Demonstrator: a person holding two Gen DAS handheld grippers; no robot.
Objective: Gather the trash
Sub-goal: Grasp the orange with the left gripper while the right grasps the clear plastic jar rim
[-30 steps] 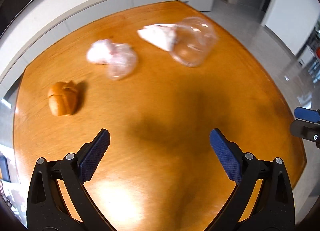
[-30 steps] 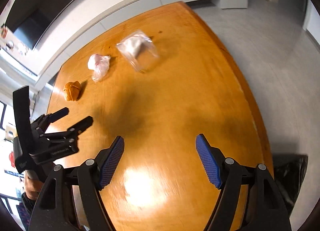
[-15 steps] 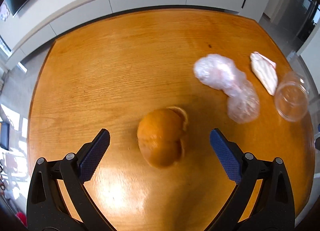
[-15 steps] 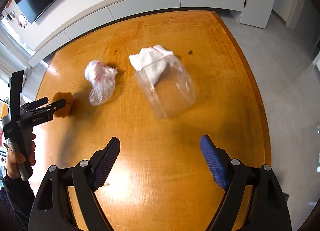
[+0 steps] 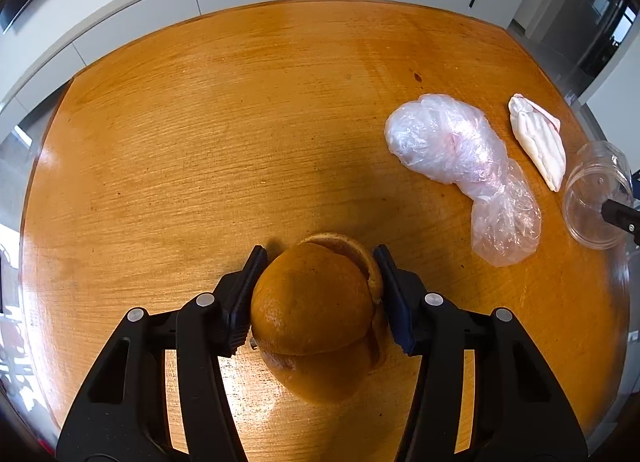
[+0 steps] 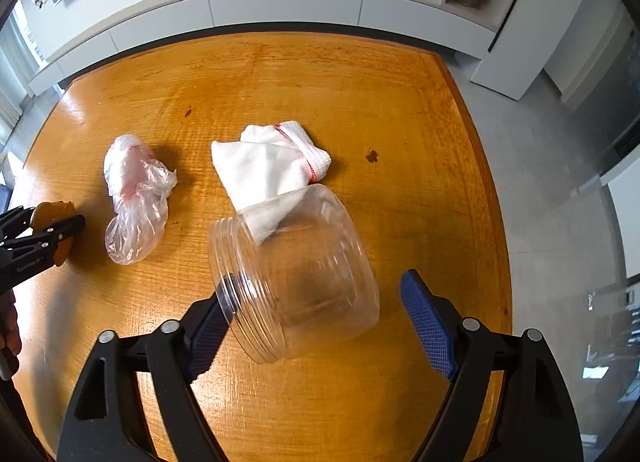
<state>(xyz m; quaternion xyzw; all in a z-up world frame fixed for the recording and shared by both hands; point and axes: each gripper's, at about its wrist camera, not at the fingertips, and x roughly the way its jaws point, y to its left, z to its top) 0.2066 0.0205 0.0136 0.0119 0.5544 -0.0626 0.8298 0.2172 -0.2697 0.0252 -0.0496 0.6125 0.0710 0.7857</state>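
Left hand-held gripper (image 5: 318,294): low over the table (image 5: 240,122), blue-padded fingers (image 5: 394,302) closed in, pressing both sides of the orange peel (image 5: 312,314). Right hand-held gripper (image 6: 320,322): fingers spread wide, straddling the clear plastic jar (image 6: 296,278), right pad apart from it.

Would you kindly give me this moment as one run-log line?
left gripper: shut on orange peel | right gripper: open around clear jar | plastic bag, white cloth: on table
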